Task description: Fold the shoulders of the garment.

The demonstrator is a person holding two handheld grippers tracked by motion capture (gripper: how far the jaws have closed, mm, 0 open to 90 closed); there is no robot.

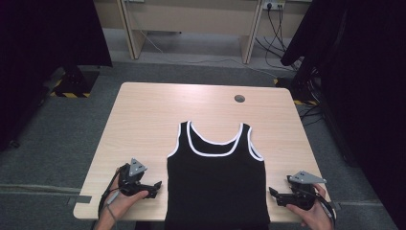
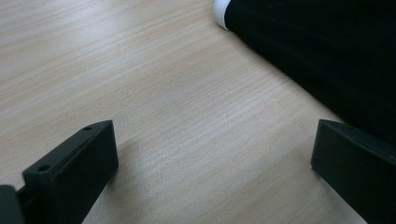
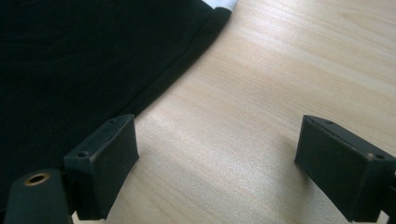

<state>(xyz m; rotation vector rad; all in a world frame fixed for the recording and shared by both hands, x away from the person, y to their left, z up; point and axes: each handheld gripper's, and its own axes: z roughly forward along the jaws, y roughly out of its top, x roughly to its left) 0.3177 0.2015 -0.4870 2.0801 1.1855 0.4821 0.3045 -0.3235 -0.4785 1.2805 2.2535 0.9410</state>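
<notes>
No readable writing. Black tank top (image 1: 215, 184) flat on table (image 1: 143, 120); left claw (image 1: 155, 187) at 9 o'clock, right claw (image 1: 274, 195) at 3, both spread, empty. High view adds white-trimmed neckline.

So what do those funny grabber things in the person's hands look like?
Each hand holds a chunky black plastic gripper, the left gripper and the right gripper, with two flat, blocky black jaws bearing small screw holes. A grey three-cornered plate sits on top of each, and a dark cable trails back. No sleeves are visible.
</notes>
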